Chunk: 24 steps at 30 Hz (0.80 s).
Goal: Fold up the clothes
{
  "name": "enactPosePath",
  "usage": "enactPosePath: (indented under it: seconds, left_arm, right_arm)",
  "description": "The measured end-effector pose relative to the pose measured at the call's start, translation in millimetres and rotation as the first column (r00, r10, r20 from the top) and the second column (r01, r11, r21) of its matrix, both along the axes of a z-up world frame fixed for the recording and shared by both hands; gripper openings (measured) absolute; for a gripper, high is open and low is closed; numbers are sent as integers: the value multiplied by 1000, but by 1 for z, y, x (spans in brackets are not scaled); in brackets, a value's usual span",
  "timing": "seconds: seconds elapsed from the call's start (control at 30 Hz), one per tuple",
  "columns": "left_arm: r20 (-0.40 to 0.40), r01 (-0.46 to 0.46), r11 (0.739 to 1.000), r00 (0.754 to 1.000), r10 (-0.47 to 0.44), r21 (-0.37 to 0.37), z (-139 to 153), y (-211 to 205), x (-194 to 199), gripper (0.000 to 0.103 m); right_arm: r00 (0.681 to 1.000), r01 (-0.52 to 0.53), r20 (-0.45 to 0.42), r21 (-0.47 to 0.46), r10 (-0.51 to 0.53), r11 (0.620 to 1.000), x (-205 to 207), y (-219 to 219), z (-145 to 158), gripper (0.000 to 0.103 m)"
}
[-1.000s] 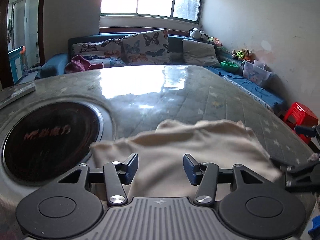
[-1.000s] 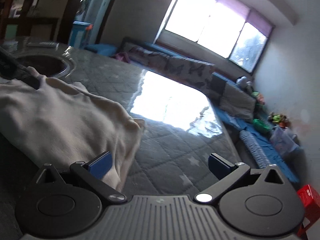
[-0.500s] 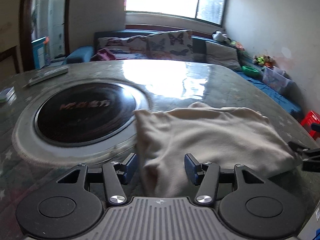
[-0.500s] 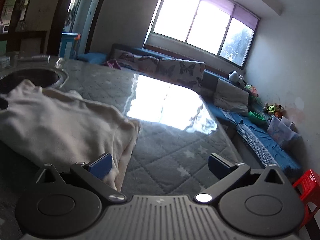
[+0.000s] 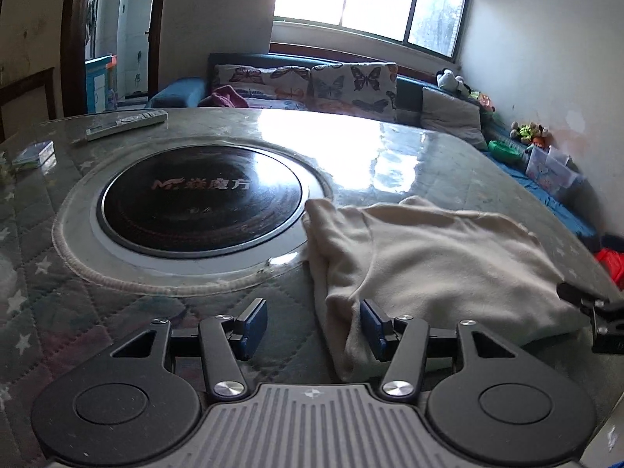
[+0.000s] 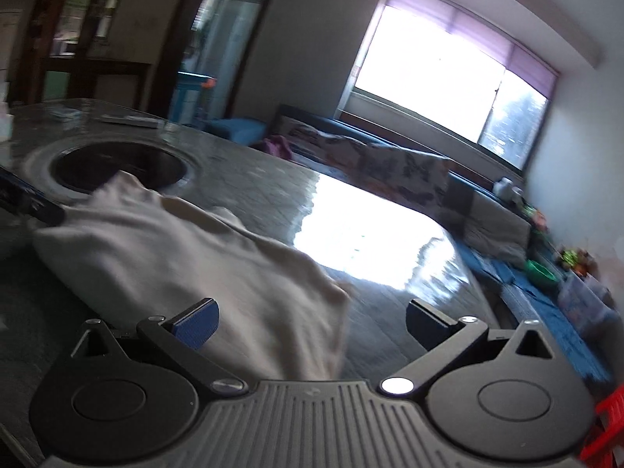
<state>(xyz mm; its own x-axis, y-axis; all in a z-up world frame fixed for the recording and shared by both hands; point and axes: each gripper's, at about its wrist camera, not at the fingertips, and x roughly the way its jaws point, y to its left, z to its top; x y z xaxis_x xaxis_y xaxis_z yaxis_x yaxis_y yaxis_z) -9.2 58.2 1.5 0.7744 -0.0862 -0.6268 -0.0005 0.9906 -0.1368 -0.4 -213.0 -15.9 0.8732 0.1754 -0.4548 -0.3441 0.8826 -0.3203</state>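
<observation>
A folded cream garment (image 5: pixel 429 261) lies on the quilt-covered table, to the right of the round black hotplate (image 5: pixel 201 201). My left gripper (image 5: pixel 312 325) is open and holds nothing; its right pad sits against the garment's near left corner. In the right wrist view the same garment (image 6: pixel 187 257) lies ahead and to the left. My right gripper (image 6: pixel 312 318) is wide open over the garment's near right corner. The right gripper's tip (image 5: pixel 596 312) shows at the right edge of the left wrist view.
A remote control (image 5: pixel 124 123) and a small box (image 5: pixel 35 154) lie at the table's far left. A sofa with butterfly cushions (image 5: pixel 331 84) runs behind the table. A red stool (image 6: pixel 608 429) stands low on the right.
The left gripper has pulled back and swung left, so the hotplate is now central and the garment lies to its right. The right view has tilted and blurred. Both grippers stay open.
</observation>
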Motion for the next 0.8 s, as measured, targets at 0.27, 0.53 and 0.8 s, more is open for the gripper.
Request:
enactPosePath:
  seconds: [0.27, 0.53, 0.8]
  left_arm:
    - [-10, 3, 1000, 1000, -3, -5, 0, 8, -4, 62]
    - [12, -99, 994, 995, 100, -50, 18, 45, 0, 70]
    - [0, -132, 985, 991, 133, -113, 24, 58, 8, 81]
  right_arm:
    - [975, -216, -46, -6, 216, 976, 8, 60, 3, 103]
    - [893, -446, -103, -66, 438, 893, -8, 111, -4, 102]
    - [812, -575, -177, -84, 556, 814, -17, 146, -12, 77]
